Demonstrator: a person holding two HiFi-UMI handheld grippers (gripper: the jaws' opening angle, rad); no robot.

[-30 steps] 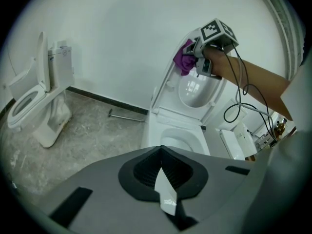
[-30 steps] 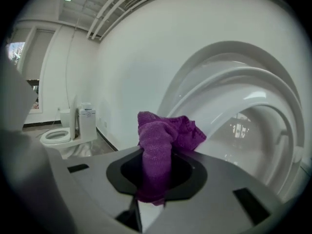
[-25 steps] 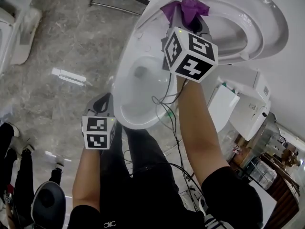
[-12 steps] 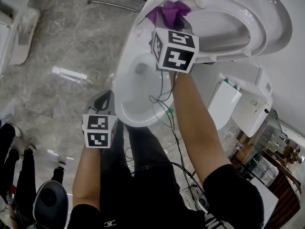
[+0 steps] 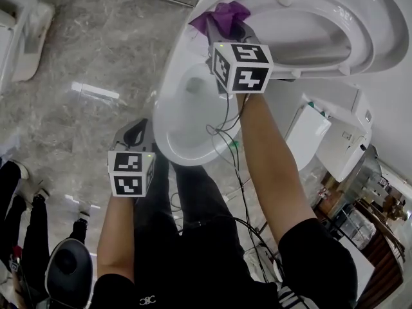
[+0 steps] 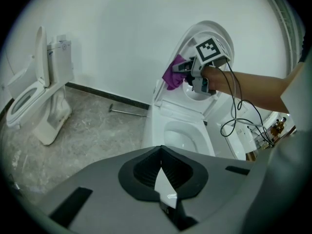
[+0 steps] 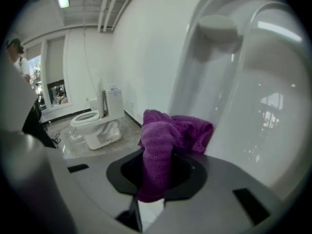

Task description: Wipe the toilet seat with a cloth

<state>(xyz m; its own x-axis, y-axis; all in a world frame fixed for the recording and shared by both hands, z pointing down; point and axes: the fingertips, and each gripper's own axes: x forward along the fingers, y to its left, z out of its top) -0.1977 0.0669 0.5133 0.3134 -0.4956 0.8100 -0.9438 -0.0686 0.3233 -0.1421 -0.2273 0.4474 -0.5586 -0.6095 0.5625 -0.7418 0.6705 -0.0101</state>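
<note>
well, the right hand-held gripper (image 5: 233,34) is clenched on a purple cloth (image 5: 220,17), just above the middle of the head view. its own view shows the cloth bunched between the jaws and spilling out over the front of them. the loose end of the cloth lies against the glossy white toilet seat (image 5: 322,24), which stands raised and fills the upper right of that frame. the cloth meets the seat at its left edge and looks to be touching it. below the seat the open bowl (image 5: 183,118) sits in the middle of the picture. thin cables (image 5: 225,140) hang from the gripper across the bowl's rim.

the left hand-held gripper (image 5: 136,134) is at the lower left of the head view, well apart from the cloth. it hangs beside the near edge of the bowl, jaws clenched together with nothing between them.

further out, grey marbled floor (image 5: 77,56) takes up the left of the frame. a second toilet (image 6: 34,96) stands at the far left of the left gripper view, against the white wall.
</note>
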